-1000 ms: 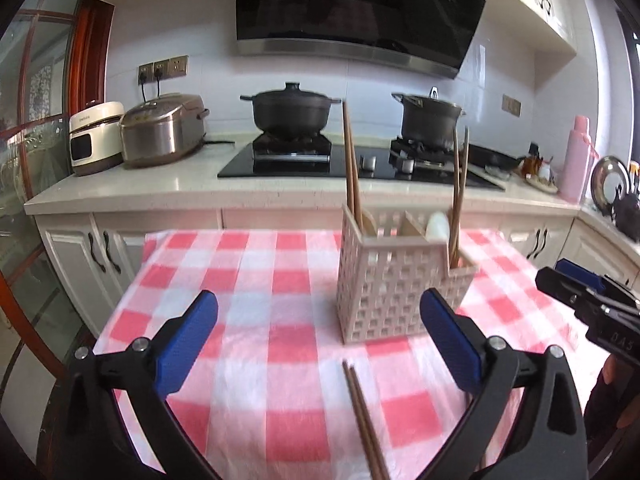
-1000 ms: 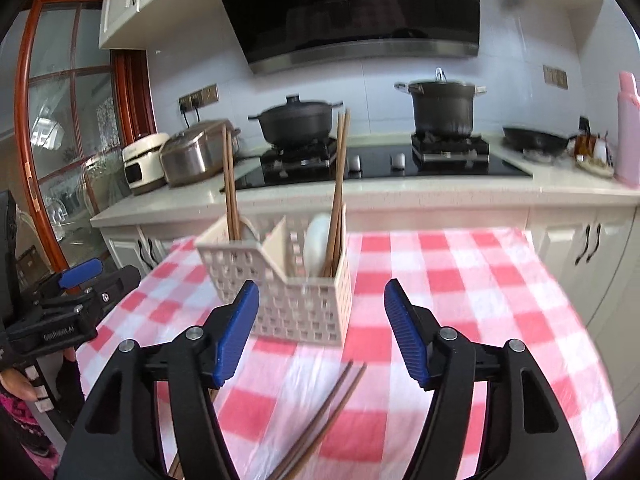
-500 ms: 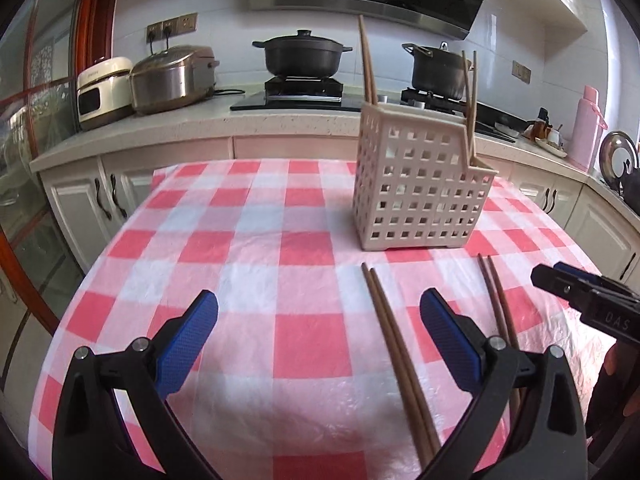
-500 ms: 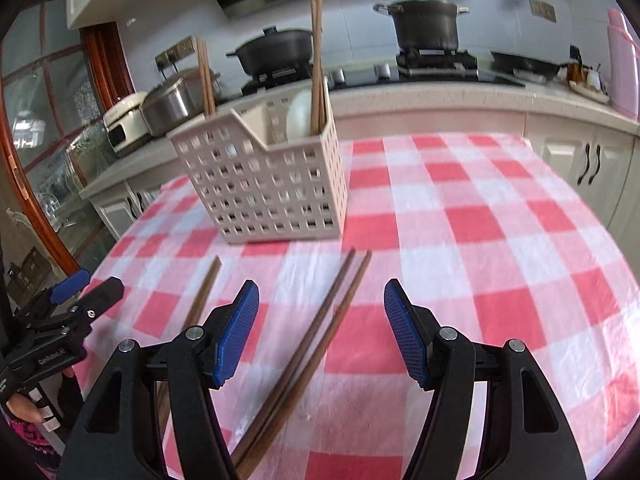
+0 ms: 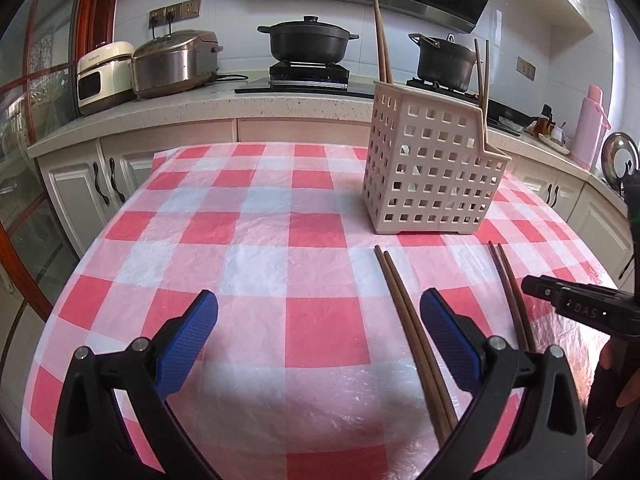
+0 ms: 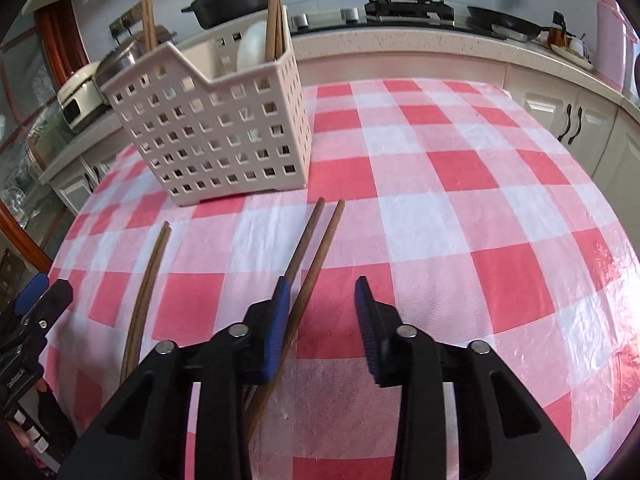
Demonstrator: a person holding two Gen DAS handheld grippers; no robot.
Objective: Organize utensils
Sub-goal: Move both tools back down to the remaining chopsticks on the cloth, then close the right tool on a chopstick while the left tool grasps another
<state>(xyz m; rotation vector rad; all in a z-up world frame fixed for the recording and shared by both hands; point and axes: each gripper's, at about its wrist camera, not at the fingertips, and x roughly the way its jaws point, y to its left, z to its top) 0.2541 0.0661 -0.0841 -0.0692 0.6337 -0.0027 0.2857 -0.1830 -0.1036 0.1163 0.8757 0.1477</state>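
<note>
The table (image 5: pixel 280 320), under its red-and-white check cloth, carries a perforated caddy (image 6: pixel 224 132) toward its far edge, and some chopsticks and a pale spoon-like piece already stand upright in it, so part of the sorting looks done. Two loose pairs are left, both lying on the cloth between the caddy and the near edge. The left gripper (image 5: pixel 318 342) stands wide open over the left pair (image 5: pixel 404 316), touching nothing. The right gripper (image 6: pixel 320 320) has just been closing around the right pair (image 6: pixel 316 256), one stick between the jaws, the other crossing behind its left pad; neither looks pinched yet. Both pairs' near ends are hidden under the gripper bodies, and the caddy's inner dividers are hard to make out.
</note>
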